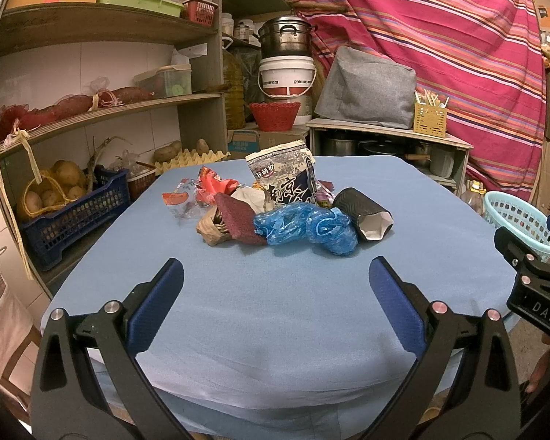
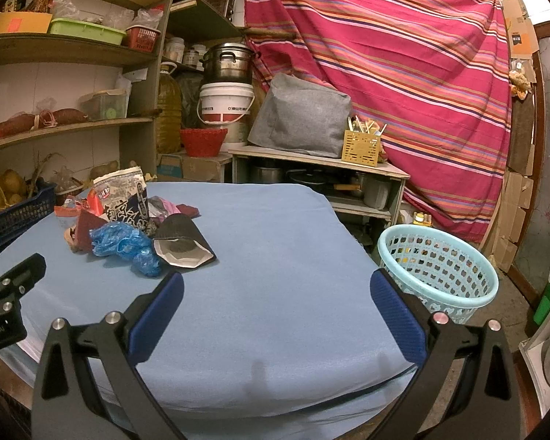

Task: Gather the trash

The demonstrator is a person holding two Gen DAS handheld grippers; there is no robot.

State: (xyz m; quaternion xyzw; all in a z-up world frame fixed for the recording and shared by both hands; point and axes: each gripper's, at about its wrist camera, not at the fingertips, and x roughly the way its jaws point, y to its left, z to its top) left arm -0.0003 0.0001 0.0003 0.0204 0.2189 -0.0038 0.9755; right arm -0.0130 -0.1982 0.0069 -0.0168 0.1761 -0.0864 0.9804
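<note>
Left wrist view: the left gripper [image 1: 275, 286] hovers low over a table covered in blue cloth [image 1: 275, 330], its two blue-padded fingers spread wide apart with nothing between them. Straight ahead at twelve o'clock, well apart from the fingertips, sits the trash pile [image 1: 271, 209] in the middle of the table. At its near edge lies a crumpled blue plastic bag [image 1: 304, 227], long axis running left to right across the gripper's line of approach. Touching it at two o'clock is a black paper cup [image 1: 363, 216] on its side, open mouth facing the camera and slightly right. Behind them a printed snack bag [image 1: 286, 176] stands upright; a dark red scrubbing pad [image 1: 234, 222] and red wrappers [image 1: 212, 183] lie at eleven o'clock. A pale blue basket [image 1: 520, 223] shows at three o'clock, beyond the table edge.

Right wrist view: the right gripper [image 2: 277, 286] also hangs wide open and empty above the cloth. The pile lies at ten o'clock, off to its left; the cup [image 2: 181, 245] is the nearest piece, its mouth toward the camera. The basket [image 2: 440, 275] stands on the floor at two o'clock, just beside the table corner and near the right finger.

The left gripper faces the pile squarely and looks better placed for the first pick; the right is nearer the basket.
</note>
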